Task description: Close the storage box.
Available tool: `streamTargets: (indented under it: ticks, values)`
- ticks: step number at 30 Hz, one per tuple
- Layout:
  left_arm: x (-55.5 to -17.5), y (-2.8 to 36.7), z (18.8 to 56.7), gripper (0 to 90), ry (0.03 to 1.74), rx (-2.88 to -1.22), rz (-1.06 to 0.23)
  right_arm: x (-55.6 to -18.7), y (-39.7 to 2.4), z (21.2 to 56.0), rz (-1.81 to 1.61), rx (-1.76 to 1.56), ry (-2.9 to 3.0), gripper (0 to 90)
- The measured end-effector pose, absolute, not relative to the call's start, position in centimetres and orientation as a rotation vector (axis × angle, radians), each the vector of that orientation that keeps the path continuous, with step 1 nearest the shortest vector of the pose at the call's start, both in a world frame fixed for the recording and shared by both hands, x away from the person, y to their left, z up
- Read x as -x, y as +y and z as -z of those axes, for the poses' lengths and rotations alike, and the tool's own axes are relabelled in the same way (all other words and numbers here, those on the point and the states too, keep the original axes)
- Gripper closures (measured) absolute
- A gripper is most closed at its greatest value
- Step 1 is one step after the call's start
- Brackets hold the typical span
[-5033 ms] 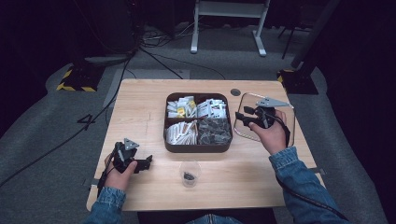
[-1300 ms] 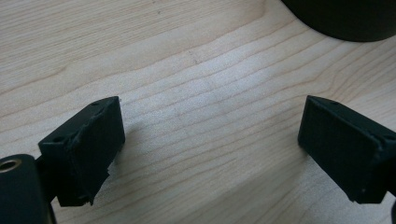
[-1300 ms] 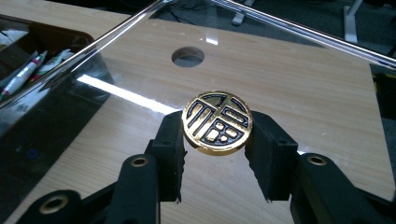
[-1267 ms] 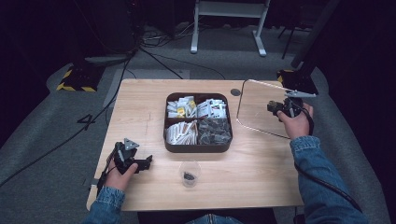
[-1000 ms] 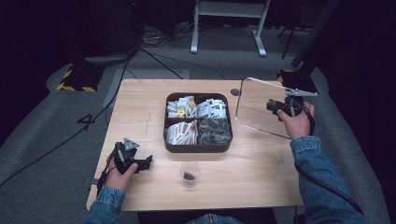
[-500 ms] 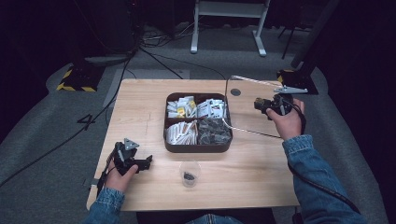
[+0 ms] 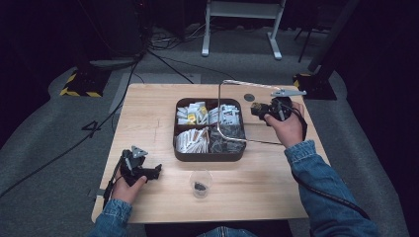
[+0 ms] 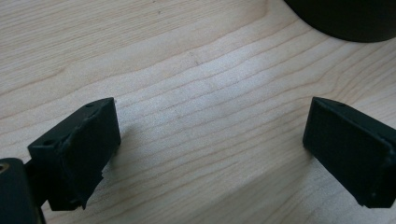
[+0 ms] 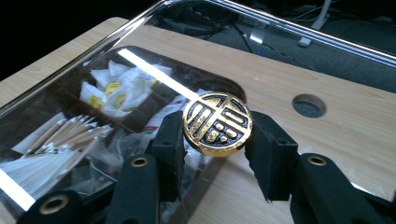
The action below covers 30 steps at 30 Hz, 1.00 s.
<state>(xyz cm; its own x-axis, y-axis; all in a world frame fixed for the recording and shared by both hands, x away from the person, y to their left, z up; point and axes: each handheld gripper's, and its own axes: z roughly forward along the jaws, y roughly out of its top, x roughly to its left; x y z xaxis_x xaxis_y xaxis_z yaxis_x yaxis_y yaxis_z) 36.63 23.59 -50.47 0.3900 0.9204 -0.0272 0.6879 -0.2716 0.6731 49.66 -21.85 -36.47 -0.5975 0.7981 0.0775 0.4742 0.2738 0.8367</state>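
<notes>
The right hand-held gripper (image 9: pixel 217 154) pinches the clear lid's (image 9: pixel 140 84) gold knob (image 9: pixel 217 123); beyond it lies the compartment box (image 7: pixel 209 129). The left hand-held gripper (image 8: pixel 210 154), jaws just opening, stands spread over bare table (image 8: pixel 196 93).

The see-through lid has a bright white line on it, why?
In the right gripper view that stripe is glare: a light mirrored on the clear lid, beside its gold knob pinched by the right gripper. In the high view the room behind the table is dark.
</notes>
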Motion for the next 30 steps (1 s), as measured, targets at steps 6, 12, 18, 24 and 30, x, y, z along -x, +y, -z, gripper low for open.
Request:
streamTargets:
  ticks: [6,12,18,24,30]
  values:
    - [-36.7,23.6,50.5,4.1,1.372,-2.051,-0.499,-49.3,-19.7,36.6,-1.258,-1.128,2.211,58.7]
    - [-36.7,23.6,50.5,3.6,1.373,-2.052,-0.494,-49.3,-17.8,36.6,-1.238,-1.099,2.241,58.7]
    - [-36.7,23.6,50.5,3.5,1.372,-2.052,-0.495,-49.5,-16.0,36.7,-1.239,-1.072,2.267,58.7]
    - [-36.7,23.6,50.5,3.3,1.369,-2.054,-0.493,-49.6,-14.6,37.1,-1.241,-1.063,2.29,58.7]
    - [-36.7,23.6,50.5,3.3,1.369,-2.054,-0.493,-49.9,-13.6,37.2,-1.247,-1.065,2.29,58.7]
